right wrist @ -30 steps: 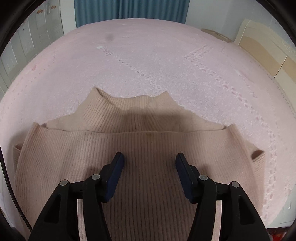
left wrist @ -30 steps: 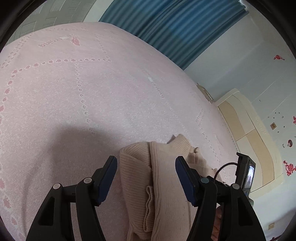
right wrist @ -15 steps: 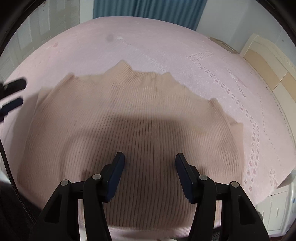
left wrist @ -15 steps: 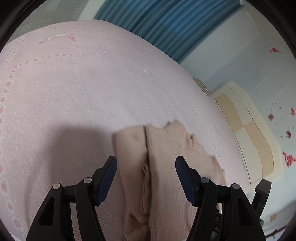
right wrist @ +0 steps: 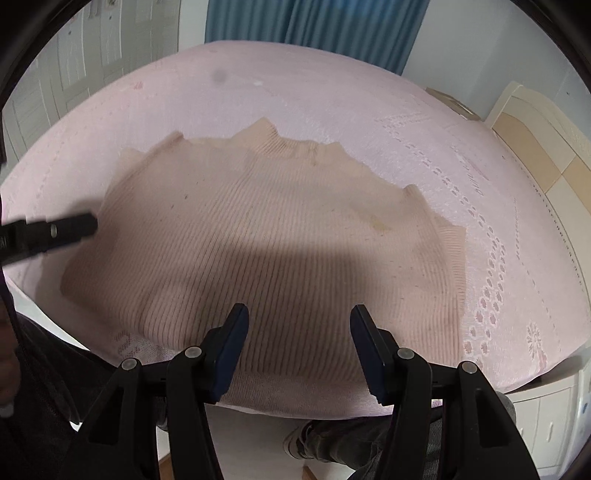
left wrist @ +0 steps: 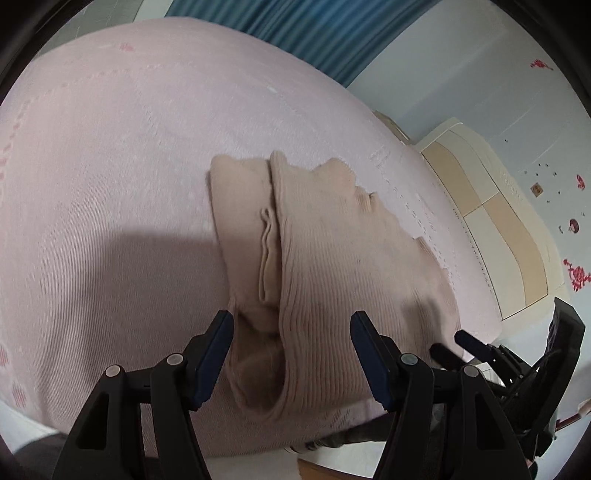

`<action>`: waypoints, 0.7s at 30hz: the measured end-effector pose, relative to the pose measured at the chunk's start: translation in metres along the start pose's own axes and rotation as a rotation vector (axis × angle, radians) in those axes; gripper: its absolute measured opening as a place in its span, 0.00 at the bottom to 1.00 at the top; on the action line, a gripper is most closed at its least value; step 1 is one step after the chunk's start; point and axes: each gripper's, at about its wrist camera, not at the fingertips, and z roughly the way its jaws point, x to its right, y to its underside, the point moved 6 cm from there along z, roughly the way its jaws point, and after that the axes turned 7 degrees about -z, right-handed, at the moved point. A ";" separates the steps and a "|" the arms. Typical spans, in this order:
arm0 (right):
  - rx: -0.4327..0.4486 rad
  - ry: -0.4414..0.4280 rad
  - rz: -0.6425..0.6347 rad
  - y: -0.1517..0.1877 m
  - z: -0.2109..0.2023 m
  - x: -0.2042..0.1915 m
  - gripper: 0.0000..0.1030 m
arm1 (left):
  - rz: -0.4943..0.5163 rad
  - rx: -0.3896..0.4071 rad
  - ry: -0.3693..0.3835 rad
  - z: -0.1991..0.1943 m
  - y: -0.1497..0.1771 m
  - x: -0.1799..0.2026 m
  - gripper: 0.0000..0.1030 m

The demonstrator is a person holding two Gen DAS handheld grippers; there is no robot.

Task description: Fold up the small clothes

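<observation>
ribbed beige sweater (right wrist: 280, 236) lies flat on pink bedspread (right wrist: 332, 96).

Both grippers now farther back from the sweater (right wrist: 280, 236), toward the bed's (right wrist: 332, 92) near edge

Sweater (right wrist: 266, 236) lies on the bed (right wrist: 332, 96) near its front edge; curtain (right wrist: 314, 26) behind.

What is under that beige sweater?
The beige sweater lies flat on the pink bedspread, which shows all around it. Whatever might sit between sweater and bedspread is covered, so it cannot be seen.
</observation>
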 end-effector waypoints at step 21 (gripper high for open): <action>-0.005 -0.110 0.197 0.020 0.000 0.049 0.54 | -0.121 0.008 0.007 0.026 -0.011 -0.013 0.68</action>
